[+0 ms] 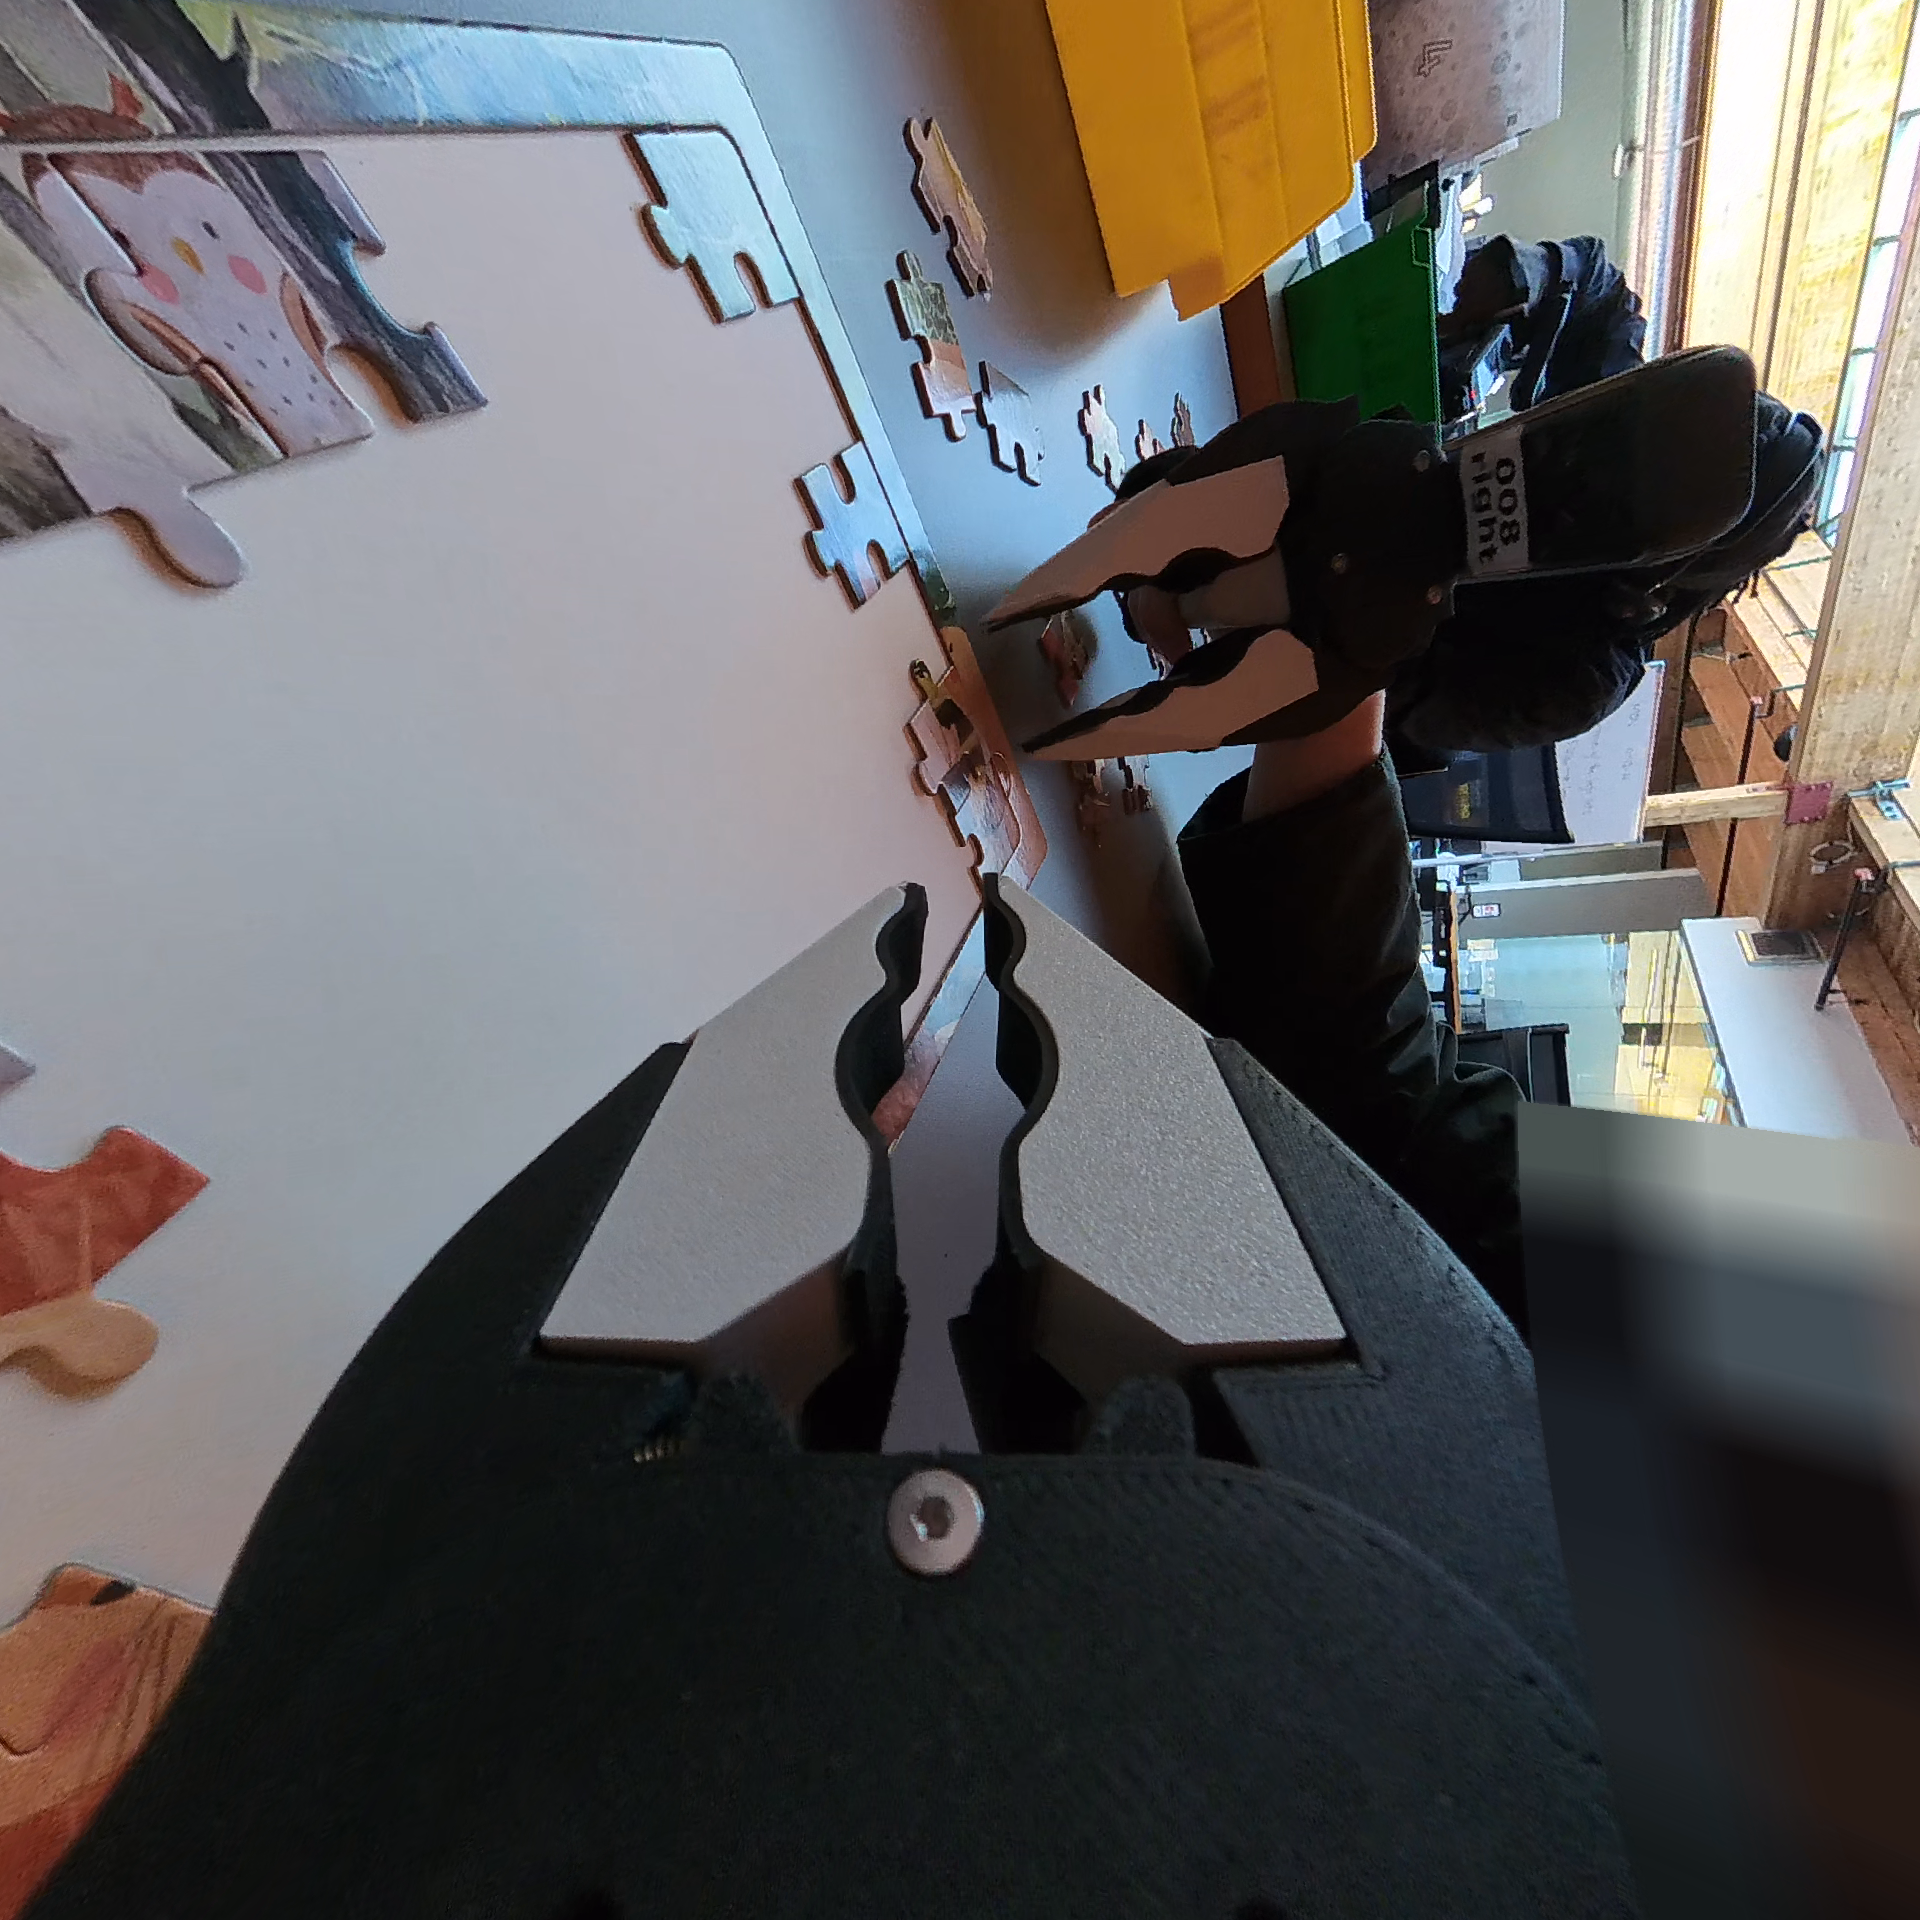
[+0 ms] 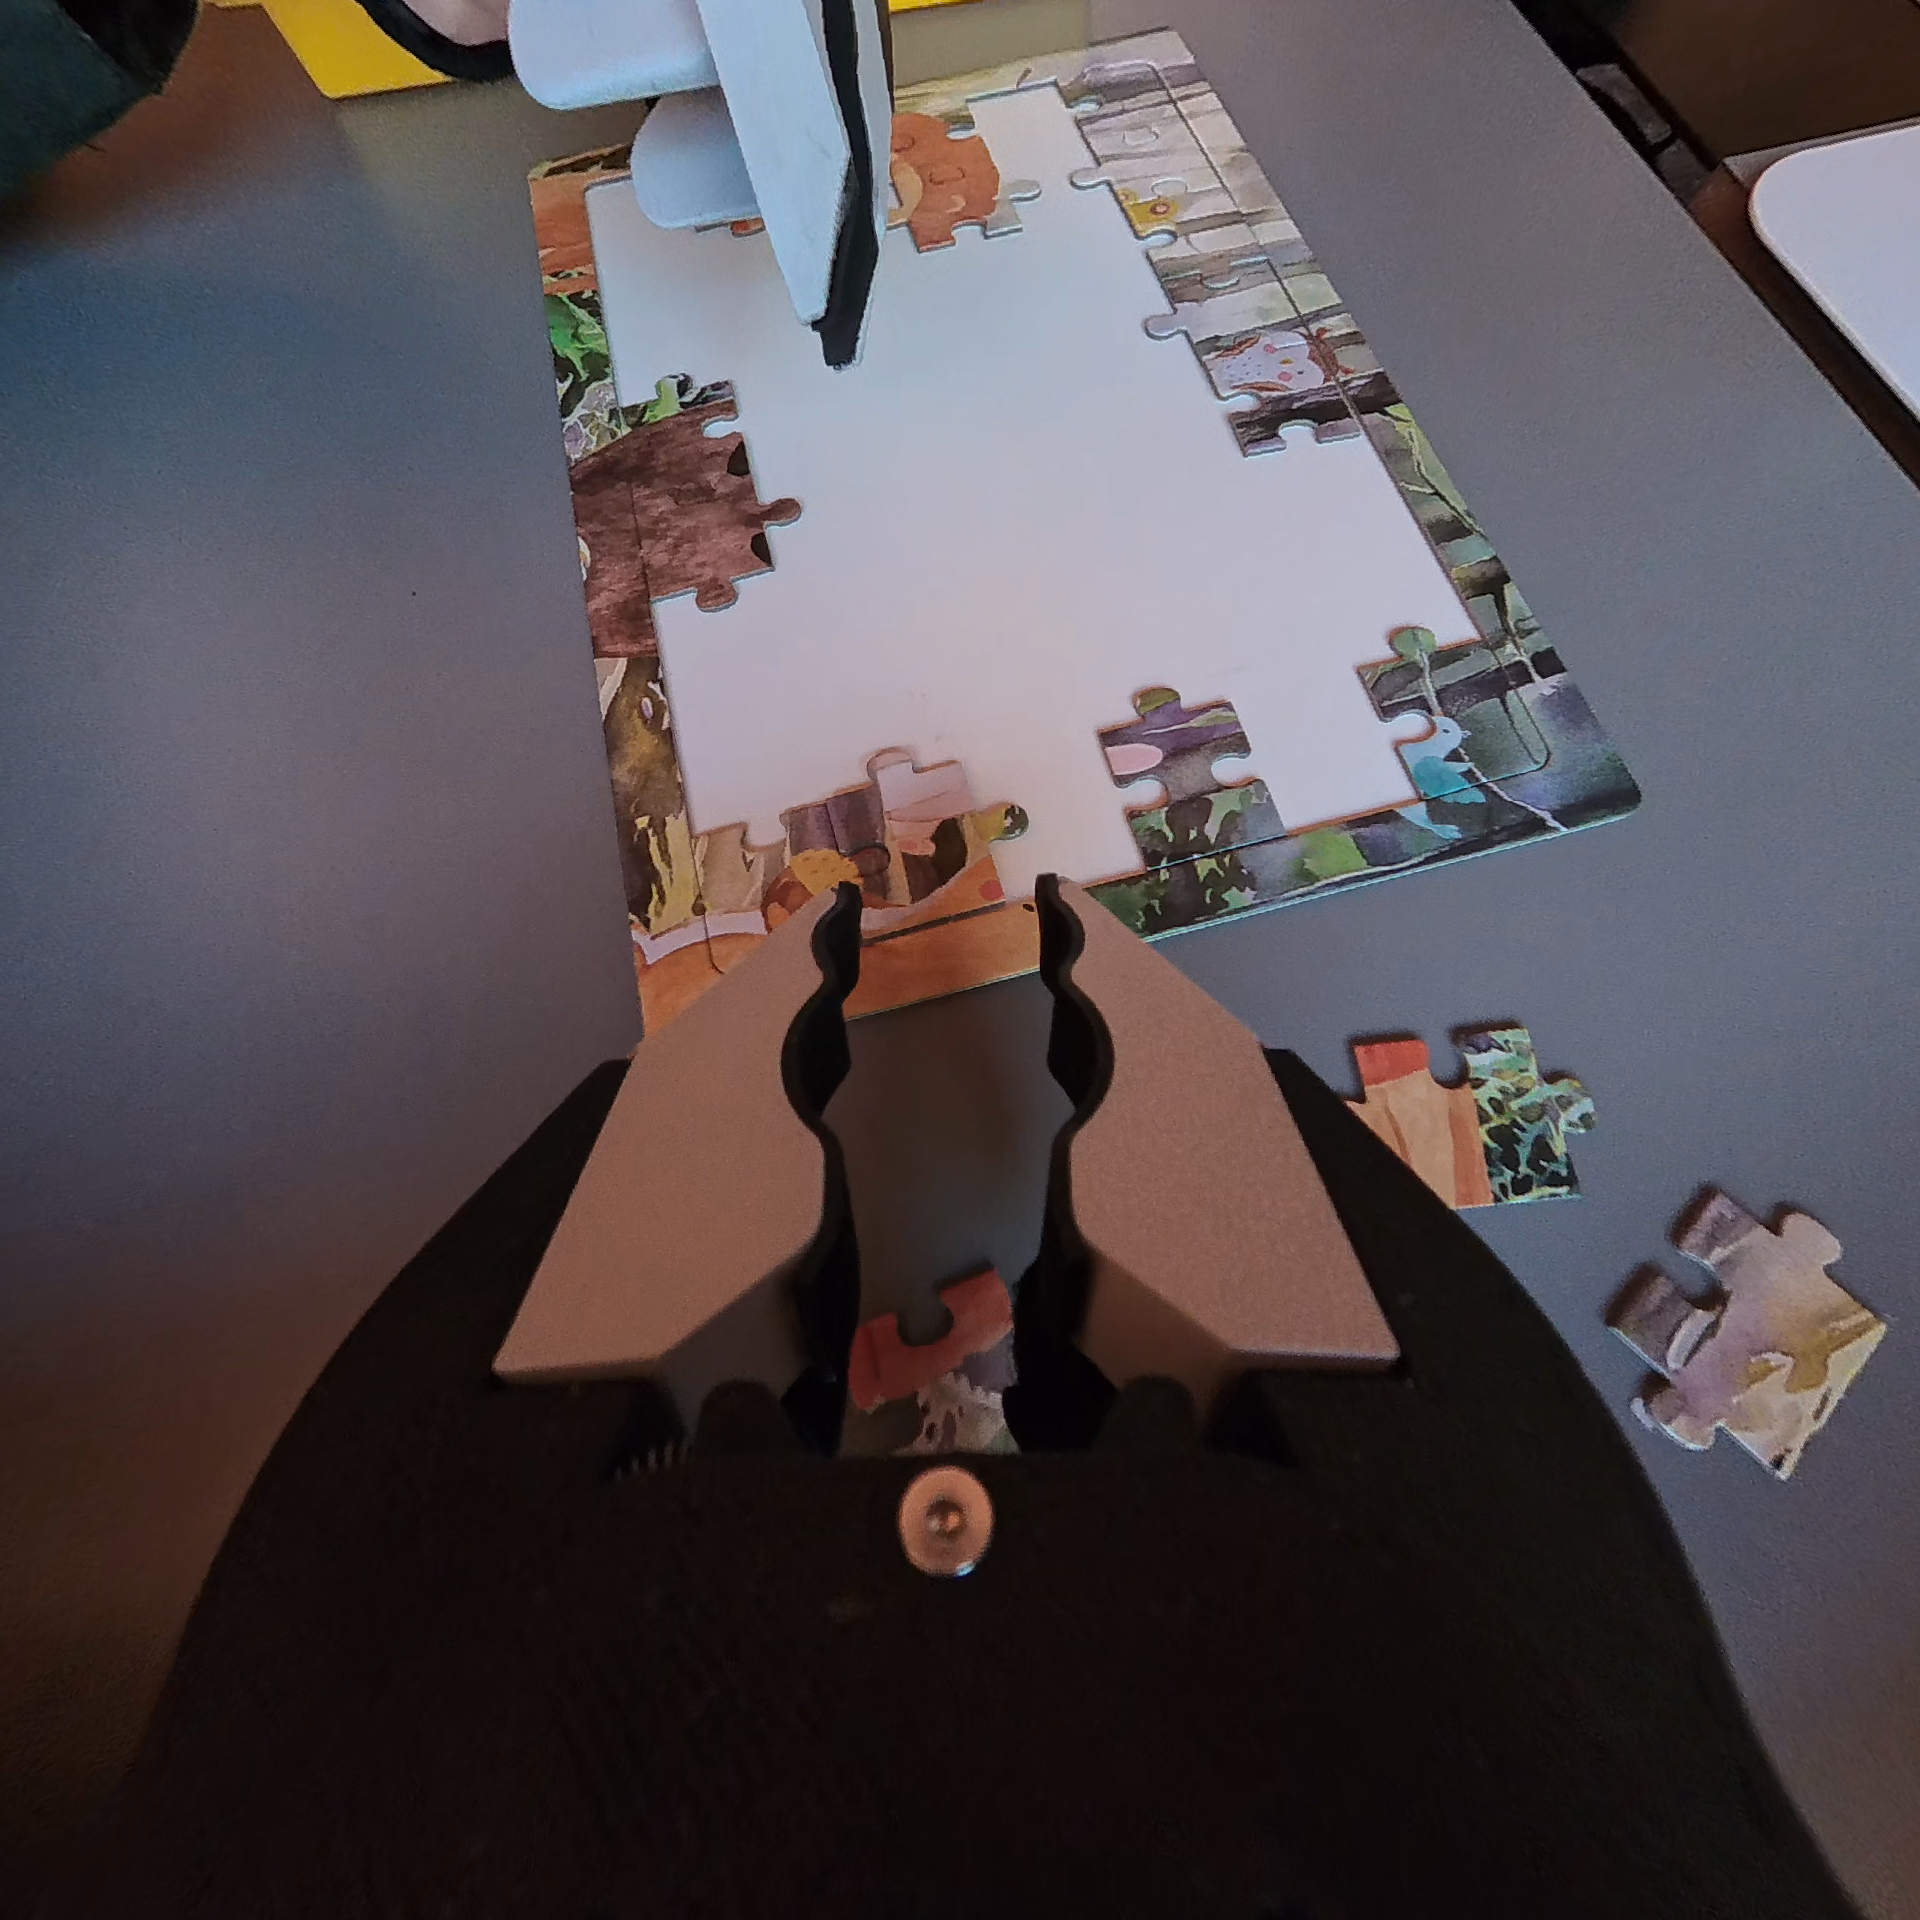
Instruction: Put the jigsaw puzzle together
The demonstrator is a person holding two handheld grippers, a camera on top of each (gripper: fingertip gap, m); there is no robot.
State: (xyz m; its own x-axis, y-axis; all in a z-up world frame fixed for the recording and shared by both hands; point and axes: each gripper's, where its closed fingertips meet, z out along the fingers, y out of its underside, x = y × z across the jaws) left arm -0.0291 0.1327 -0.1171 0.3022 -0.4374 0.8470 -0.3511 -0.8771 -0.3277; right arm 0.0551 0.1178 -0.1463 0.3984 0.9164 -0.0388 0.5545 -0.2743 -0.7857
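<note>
1. so, your right gripper [image 2: 945, 899] hovers low at the near edge of the puzzle board [image 2: 997, 540], jaws parted and gripping nothing; a loose piece with a red edge [image 2: 930, 1351] lies on the grey table [image 2: 291, 727] under the fingers' roots, apparently not clamped.
2. your left gripper [image 1: 954, 904] has its fingers narrowly apart with nothing between them; in the right wrist view it stands tip-down over the far part of the board, probably to keep the tray from sliding while the other hand works.
3. the board is mostly bare white in the middle; fitted pieces run along its border, among them an owl piece [image 1: 208, 281] and a brown patch [image 2: 675, 520]; much is left to do.
4. spare pieces wait on the table just right of your right gripper: a red-and-green one [image 2: 1475, 1117] and a pale mauve one [image 2: 1745, 1335]; they lie face up and apart, so each is easy to pinch by an edge.
5. a yellow bin [image 1: 1205, 135] sits beyond the board, out of your working path.
</note>
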